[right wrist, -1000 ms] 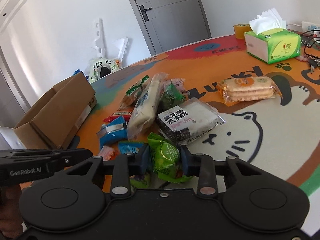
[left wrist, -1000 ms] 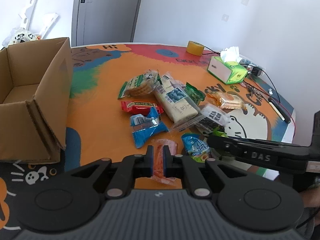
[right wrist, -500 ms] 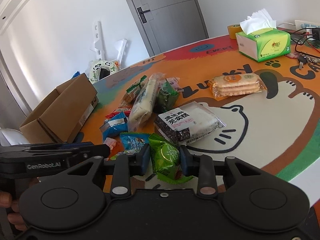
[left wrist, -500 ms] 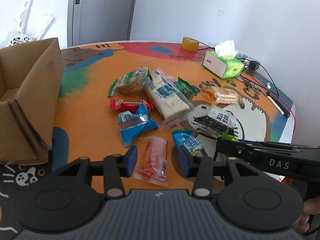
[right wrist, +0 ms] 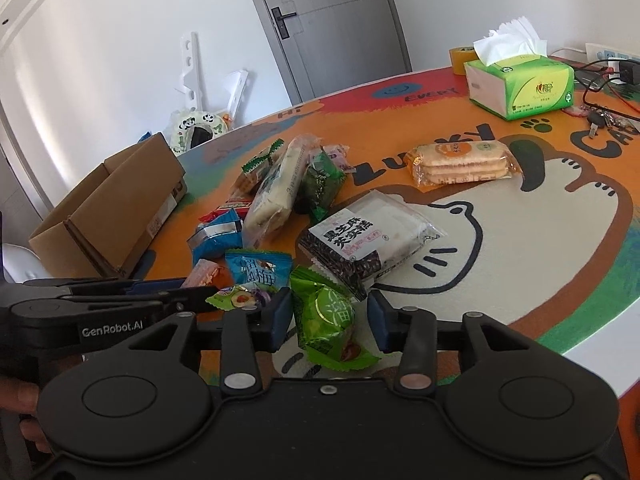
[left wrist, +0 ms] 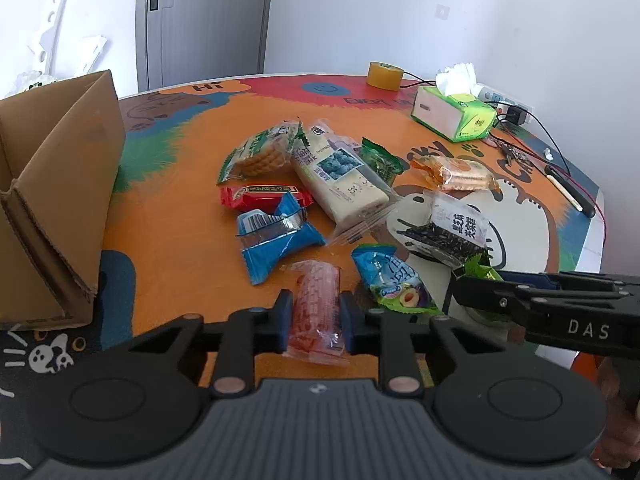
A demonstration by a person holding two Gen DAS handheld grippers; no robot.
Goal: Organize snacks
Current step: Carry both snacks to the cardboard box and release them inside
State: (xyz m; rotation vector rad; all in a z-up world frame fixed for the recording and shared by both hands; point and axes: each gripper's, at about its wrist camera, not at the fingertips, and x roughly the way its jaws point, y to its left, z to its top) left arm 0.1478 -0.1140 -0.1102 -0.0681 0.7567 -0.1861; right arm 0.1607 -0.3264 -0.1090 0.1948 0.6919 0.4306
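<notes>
Several snack packets lie on the colourful round table (left wrist: 168, 216). My left gripper (left wrist: 313, 318) has its jaws against both sides of a pink-orange snack packet (left wrist: 316, 300) that rests on the table. My right gripper (right wrist: 330, 320) is open around a green plum packet (right wrist: 326, 316), with a gap on its right side. Beyond them lie a blue plum packet (left wrist: 394, 280), a black sesame cake pack (right wrist: 360, 236), a blue wafer packet (left wrist: 276, 236), a red bar (left wrist: 260, 196), a long blueberry cake pack (left wrist: 340, 176) and cracker packs (right wrist: 460, 162). An open cardboard box (left wrist: 56, 176) stands at the left.
A green tissue box (left wrist: 456, 114) and a roll of yellow tape (left wrist: 384, 76) stand at the far right. Cables, keys and a pen (left wrist: 568, 192) lie near the right edge. The right gripper's body (left wrist: 552, 312) reaches in low at the right of the left wrist view.
My left gripper opened, dropped the pink-orange packet to the table, then closed in on its sides again. My right gripper opened off the green packet, which now lies loose between the jaws.
</notes>
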